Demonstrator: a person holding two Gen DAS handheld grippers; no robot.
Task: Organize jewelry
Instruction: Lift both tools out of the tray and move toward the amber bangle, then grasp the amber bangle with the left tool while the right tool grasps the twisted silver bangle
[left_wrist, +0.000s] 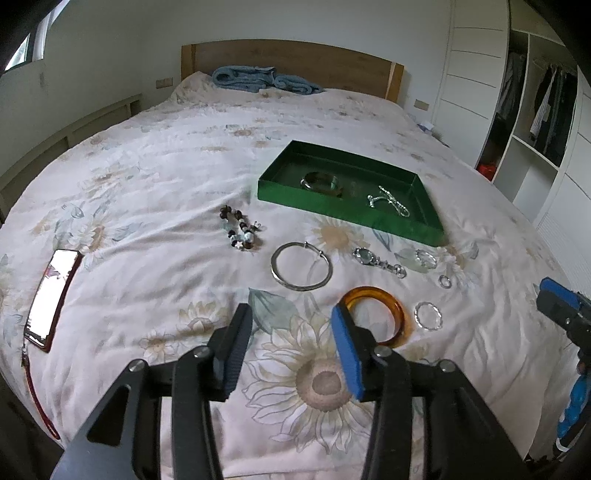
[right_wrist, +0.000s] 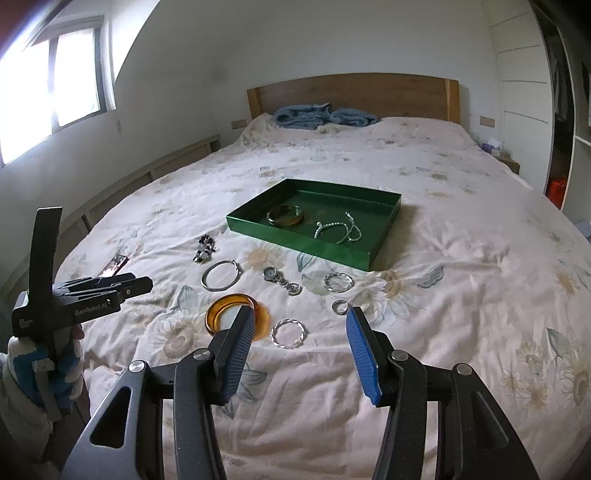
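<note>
A green tray (left_wrist: 332, 208) lies on the floral bedspread and holds a green bangle (left_wrist: 320, 181) and a silver chain (left_wrist: 388, 201). In front of it lie a beaded bracelet (left_wrist: 240, 230), a silver bangle (left_wrist: 301, 267), a small watch (left_wrist: 376, 260), an amber bangle (left_wrist: 388, 299), a twisted silver ring (left_wrist: 427, 315) and a small ring (left_wrist: 444, 281). My left gripper (left_wrist: 293, 312) hovers open and empty, its blue pad just left of the amber bangle. My right gripper (right_wrist: 300, 314) is open above the bed, with the twisted silver ring (right_wrist: 289, 334) lying between its fingers in view, untouched.
A phone (left_wrist: 51, 295) with a red strap lies at the bed's left edge. A folded blue blanket (left_wrist: 258, 79) rests against the wooden headboard. An open wardrobe (left_wrist: 535, 110) stands to the right, and a window (right_wrist: 55, 85) is on the left wall.
</note>
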